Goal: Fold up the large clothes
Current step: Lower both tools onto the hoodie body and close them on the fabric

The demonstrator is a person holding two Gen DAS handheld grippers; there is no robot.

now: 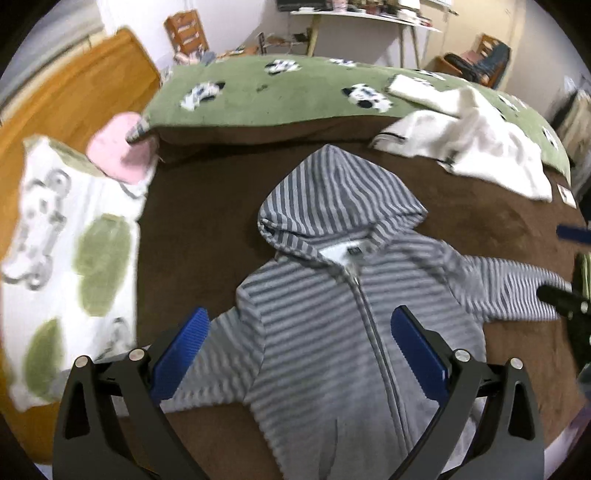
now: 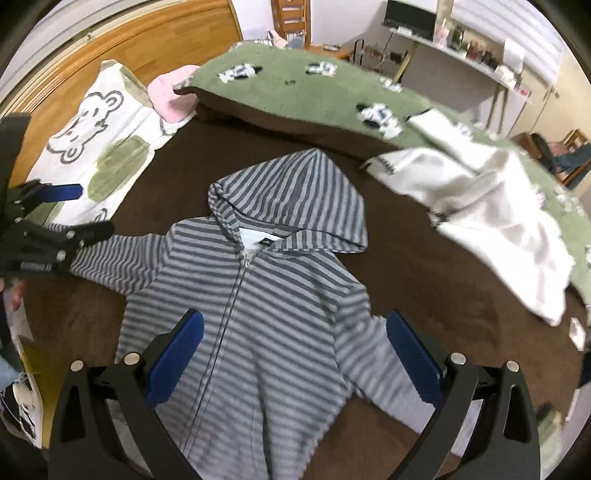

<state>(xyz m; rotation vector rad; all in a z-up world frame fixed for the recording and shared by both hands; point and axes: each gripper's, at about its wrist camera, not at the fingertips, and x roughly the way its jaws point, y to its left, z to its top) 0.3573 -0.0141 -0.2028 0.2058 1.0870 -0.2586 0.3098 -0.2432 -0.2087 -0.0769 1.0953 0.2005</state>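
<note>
A grey striped zip hoodie (image 1: 314, 314) (image 2: 266, 280) lies flat and zipped on the brown bed cover (image 1: 199, 221) (image 2: 424, 266), hood pointing away and both sleeves spread out. My left gripper (image 1: 301, 312) hovers open above its chest and one sleeve, nothing between the blue pads (image 1: 184, 347). My right gripper (image 2: 294, 315) is open too, over the chest and the other sleeve. Each view catches the other gripper near a sleeve end: the right gripper (image 1: 561, 264) at the right edge, the left gripper (image 2: 85, 210) at the left edge.
A crumpled white garment (image 1: 480, 147) (image 2: 491, 206) lies at the right, partly on a green panda-print blanket (image 1: 277, 96) (image 2: 295, 88). A bear-print pillow (image 1: 66, 258) (image 2: 96, 140) and a pink item (image 1: 122, 147) sit at the left by the wooden headboard (image 1: 74, 85). A cluttered table (image 1: 369, 18) stands behind.
</note>
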